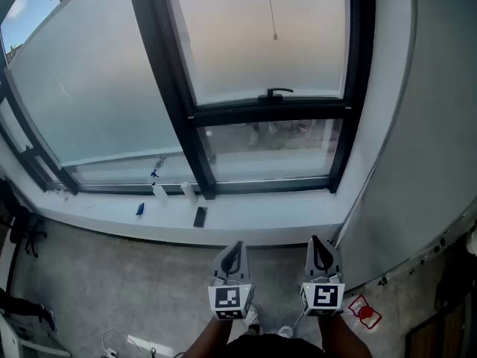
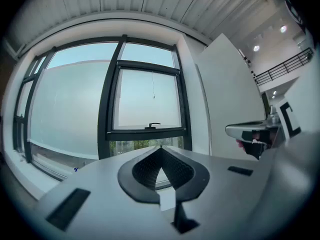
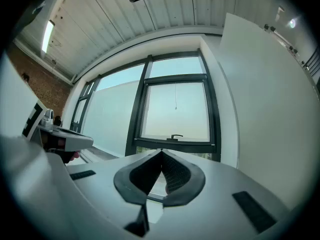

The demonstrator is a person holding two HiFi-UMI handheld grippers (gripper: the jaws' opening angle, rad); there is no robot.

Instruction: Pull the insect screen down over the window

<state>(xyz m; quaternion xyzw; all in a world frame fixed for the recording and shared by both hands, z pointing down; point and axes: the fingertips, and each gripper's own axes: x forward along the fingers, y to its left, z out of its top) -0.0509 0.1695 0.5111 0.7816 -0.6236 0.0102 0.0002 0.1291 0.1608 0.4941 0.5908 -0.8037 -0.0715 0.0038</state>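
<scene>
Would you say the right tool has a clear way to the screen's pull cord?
Probably yes: nothing stands between the right tool and the pull cord, though the tool is shut.

Two grippers at 6 o'clock: the left gripper and the right gripper. At 12 o'clock, one window handle and one pull cord. On the sill at 8 o'clock, two small white things and one flat black thing.
</scene>
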